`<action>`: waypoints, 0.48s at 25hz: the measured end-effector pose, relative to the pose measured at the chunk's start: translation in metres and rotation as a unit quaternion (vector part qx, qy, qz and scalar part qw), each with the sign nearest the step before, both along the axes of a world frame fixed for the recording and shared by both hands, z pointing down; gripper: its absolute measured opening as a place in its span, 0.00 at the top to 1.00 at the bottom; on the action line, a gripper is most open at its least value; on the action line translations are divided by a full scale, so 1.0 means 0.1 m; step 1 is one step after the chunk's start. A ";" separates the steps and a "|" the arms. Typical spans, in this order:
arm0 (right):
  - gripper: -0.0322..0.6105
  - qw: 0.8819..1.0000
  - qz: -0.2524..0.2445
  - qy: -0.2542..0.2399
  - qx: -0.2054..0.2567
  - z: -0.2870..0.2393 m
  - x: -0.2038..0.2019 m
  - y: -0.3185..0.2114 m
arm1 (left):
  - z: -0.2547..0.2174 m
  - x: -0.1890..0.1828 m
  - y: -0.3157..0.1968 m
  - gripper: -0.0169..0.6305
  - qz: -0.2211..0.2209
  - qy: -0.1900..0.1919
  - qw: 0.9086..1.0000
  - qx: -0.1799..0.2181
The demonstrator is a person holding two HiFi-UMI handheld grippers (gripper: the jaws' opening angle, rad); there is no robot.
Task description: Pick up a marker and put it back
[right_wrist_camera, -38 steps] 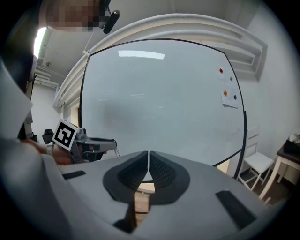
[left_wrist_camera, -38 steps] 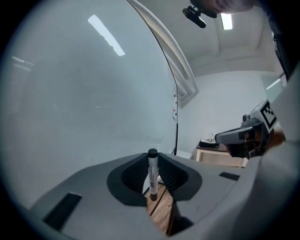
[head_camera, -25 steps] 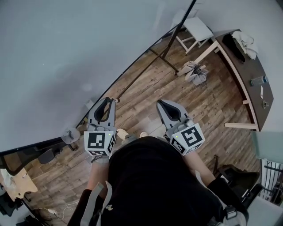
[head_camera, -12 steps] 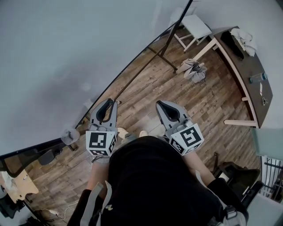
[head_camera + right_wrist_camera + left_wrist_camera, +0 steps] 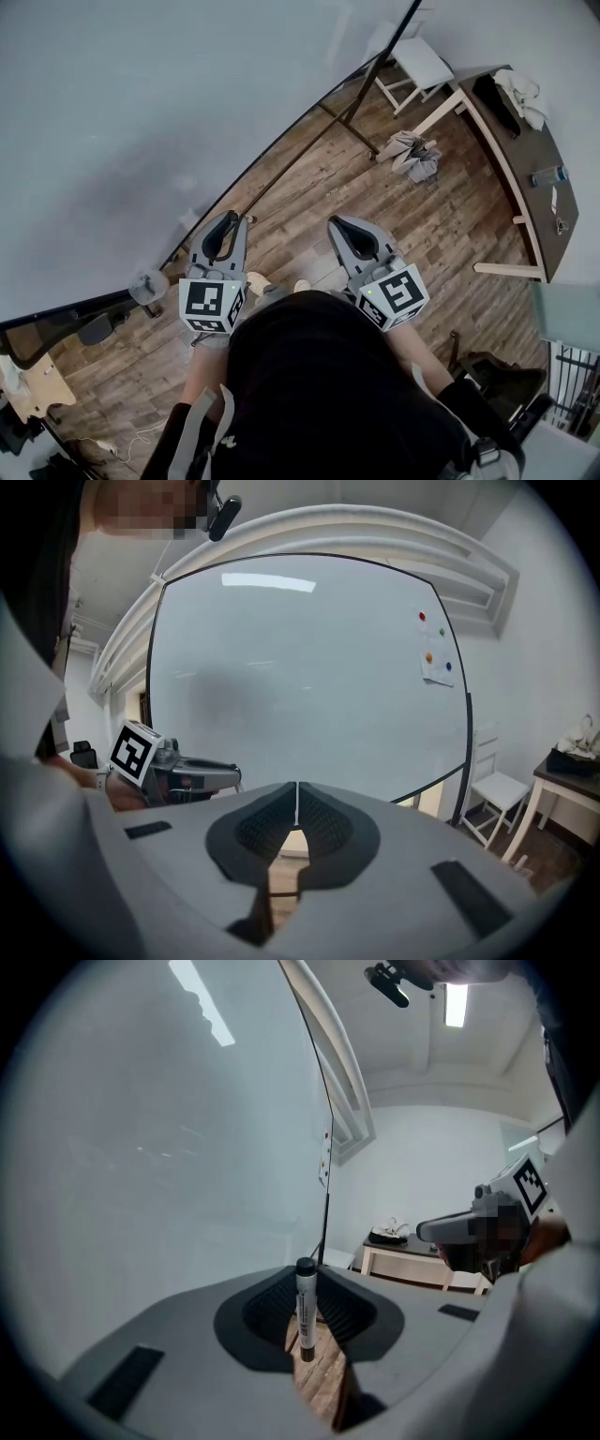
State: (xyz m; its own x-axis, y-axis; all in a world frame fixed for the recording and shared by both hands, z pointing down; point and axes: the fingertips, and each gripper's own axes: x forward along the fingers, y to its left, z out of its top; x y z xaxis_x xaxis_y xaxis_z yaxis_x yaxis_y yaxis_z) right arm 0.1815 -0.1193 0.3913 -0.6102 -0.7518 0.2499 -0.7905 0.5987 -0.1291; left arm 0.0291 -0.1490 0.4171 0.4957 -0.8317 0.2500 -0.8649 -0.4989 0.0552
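Observation:
A white marker with a black cap stands upright between the jaws of my left gripper, which is shut on it. In the head view the left gripper hangs in front of the big whiteboard, and the marker itself cannot be made out there. My right gripper is level with it to the right. In the right gripper view the right gripper has its jaws pressed together with nothing between them, pointing at the whiteboard. The person's dark torso fills the bottom of the head view.
The whiteboard's black stand leg crosses the wooden floor. A grey bundle lies on the floor at the right. A white chair and a dark table stand at the far right. A black office chair is at the left.
Both grippers stay almost where they were, with only a small drift of the view. The marker remains held in the left gripper.

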 end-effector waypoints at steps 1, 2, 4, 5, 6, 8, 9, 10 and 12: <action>0.92 1.000 -0.004 -0.001 0.001 0.00 -0.02 -0.01 | -0.01 -0.02 0.00 0.86 -0.003 0.001 1.000 0.001; 0.92 1.000 -0.008 -0.001 0.002 -0.01 -0.04 -0.01 | -0.02 -0.03 0.00 0.86 -0.007 0.001 1.000 0.001; 0.92 1.000 -0.016 -0.002 0.004 -0.02 -0.08 -0.02 | -0.05 -0.06 0.01 0.86 -0.014 0.002 1.000 0.004; 0.92 1.000 -0.021 -0.002 0.004 -0.02 -0.10 -0.03 | -0.06 -0.08 0.01 0.86 -0.017 0.003 1.000 0.006; 0.92 1.000 -0.024 -0.002 0.005 -0.02 -0.13 -0.03 | -0.08 -0.10 0.02 0.86 -0.021 0.004 1.000 0.008; 0.92 0.999 -0.032 -0.004 0.006 -0.03 -0.18 -0.04 | -0.12 -0.15 0.04 0.86 -0.028 0.004 1.000 0.013; 0.92 0.999 -0.037 -0.005 0.006 -0.04 -0.21 -0.04 | -0.14 -0.17 0.05 0.86 -0.032 0.003 0.999 0.014; 0.92 0.999 -0.042 -0.004 0.007 -0.05 -0.24 -0.05 | -0.16 -0.20 0.06 0.86 -0.036 0.003 0.999 0.016; 0.92 0.999 -0.054 -0.003 0.009 -0.06 -0.29 -0.06 | -0.19 -0.25 0.07 0.86 -0.046 0.002 0.999 0.020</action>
State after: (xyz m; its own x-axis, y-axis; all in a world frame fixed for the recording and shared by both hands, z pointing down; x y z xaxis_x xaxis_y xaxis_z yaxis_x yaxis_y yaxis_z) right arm 0.1525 -0.1257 0.3856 -0.6888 -0.6864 0.2334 -0.7211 0.6819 -0.1224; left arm 0.0038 -0.1416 0.3978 0.4173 -0.8830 0.2148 -0.9071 -0.4189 0.0406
